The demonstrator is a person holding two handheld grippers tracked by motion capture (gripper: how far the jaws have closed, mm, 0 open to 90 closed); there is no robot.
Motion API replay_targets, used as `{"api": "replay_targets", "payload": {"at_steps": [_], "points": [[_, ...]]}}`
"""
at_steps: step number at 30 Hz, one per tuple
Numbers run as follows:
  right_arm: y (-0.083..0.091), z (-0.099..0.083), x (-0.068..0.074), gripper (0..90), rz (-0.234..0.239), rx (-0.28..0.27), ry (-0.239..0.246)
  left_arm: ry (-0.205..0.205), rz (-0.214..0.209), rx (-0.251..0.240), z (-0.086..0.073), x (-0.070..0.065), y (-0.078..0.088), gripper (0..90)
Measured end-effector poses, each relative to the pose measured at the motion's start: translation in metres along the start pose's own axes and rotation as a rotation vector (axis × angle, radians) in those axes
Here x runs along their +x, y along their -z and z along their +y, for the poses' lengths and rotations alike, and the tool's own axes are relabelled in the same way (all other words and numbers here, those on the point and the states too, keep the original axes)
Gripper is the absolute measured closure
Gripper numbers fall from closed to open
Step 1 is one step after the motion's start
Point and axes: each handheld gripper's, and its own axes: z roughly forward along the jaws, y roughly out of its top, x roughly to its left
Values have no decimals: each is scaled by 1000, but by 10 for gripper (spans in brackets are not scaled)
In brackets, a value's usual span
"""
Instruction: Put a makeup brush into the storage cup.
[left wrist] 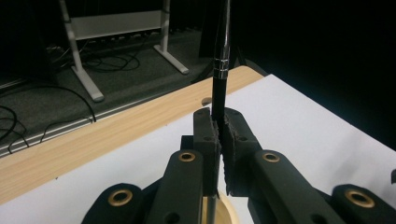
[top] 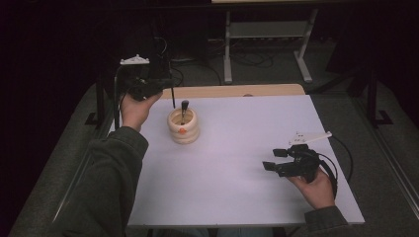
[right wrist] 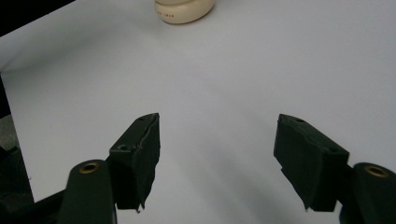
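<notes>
My left gripper (top: 167, 82) is raised at the table's back left, shut on a slim black pen (top: 173, 97) that hangs upright from its jaws. In the left gripper view the pen (left wrist: 220, 70) has a silver band and stands clamped between the pads (left wrist: 219, 128). Just right of it and lower stands a cream ringed holder (top: 183, 127) with a dark-handled tool (top: 184, 109) in it; its rim (left wrist: 229, 211) peeks below the jaws. My right gripper (top: 273, 159) rests low at the front right, open, with only bare table between its jaws (right wrist: 217, 140). The holder (right wrist: 184, 10) lies far ahead of it.
The white tabletop (top: 237, 148) has a wooden strip (top: 232, 91) along its back edge. Behind it on the dark floor are a grey metal frame (top: 267, 34) and loose cables (left wrist: 107, 58). The table's right edge lies close to my right hand.
</notes>
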Motion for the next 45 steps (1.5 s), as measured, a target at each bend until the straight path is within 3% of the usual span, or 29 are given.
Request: {"api": "replay_targets", "payload": {"at_steps": [5, 14, 32, 44, 45], "points": [[-1, 0, 1, 304, 1, 2, 0, 23, 11, -15, -1, 4, -3, 851], [0, 0, 0, 304, 0, -2, 4, 27, 24, 11, -8, 8, -17, 850], [-2, -1, 0, 305, 3, 6, 4, 58, 53, 47, -35, 20, -32, 849], [-3, -2, -1, 305, 7, 10, -1, 55, 59, 64, -50, 19, -43, 849], [-3, -2, -1, 305, 7, 10, 0, 70, 61, 62, -52, 19, -44, 849]]}}
